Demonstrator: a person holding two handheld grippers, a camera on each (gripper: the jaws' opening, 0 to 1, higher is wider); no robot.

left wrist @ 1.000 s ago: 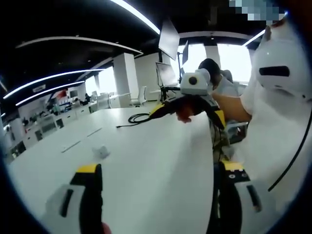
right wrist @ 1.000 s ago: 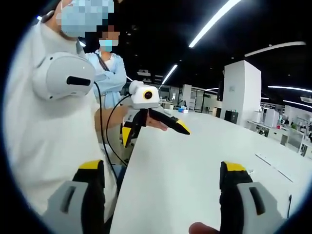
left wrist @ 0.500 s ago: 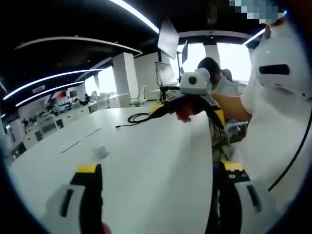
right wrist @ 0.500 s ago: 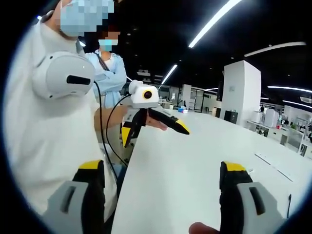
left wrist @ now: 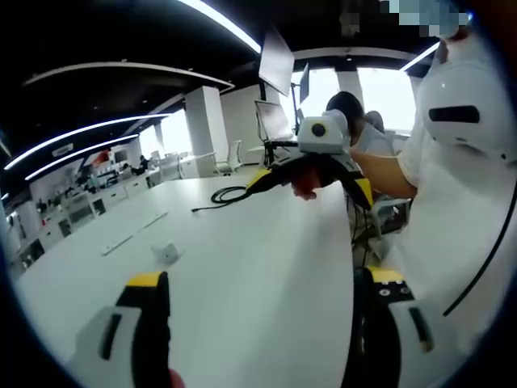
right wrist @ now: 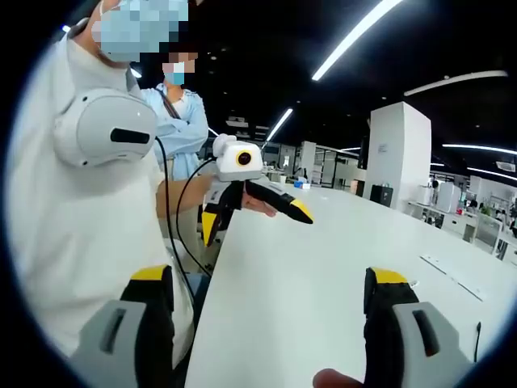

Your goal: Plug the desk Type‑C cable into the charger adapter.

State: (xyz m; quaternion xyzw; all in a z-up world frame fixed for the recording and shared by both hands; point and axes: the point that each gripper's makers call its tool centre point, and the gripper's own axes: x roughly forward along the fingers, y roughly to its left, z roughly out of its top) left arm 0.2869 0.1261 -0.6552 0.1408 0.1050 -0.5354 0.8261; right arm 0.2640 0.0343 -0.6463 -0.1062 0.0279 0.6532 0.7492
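1. My left gripper (left wrist: 262,323) is held up over the near edge of the table (left wrist: 242,259) with its jaws spread wide and nothing between them. I read this as a ready pose, with no grasp begun.
2. My right gripper (right wrist: 271,323) is spread just the same and also empty. In the left gripper view it shows across from me, raised above the table edge beside the person in white (left wrist: 460,210), its yellow tips apart.
3. The cable (left wrist: 222,196) lies coiled on the far part of the table, one end trailing out toward the middle. It is well apart from both grippers.
4. A small white block (left wrist: 167,253) sits alone on the table nearer to me. I take it for the adapter, though it is too small to be sure. It is well apart from the cable, so the two must be brought together.
5. Both grippers face each other across the table corner, which suits a two-handed job: one to steady the adapter, one to carry the plug.
6. A second person (right wrist: 179,109) stands behind with arms folded.
7. Nothing is plugged yet; the task looks to be at its very start.
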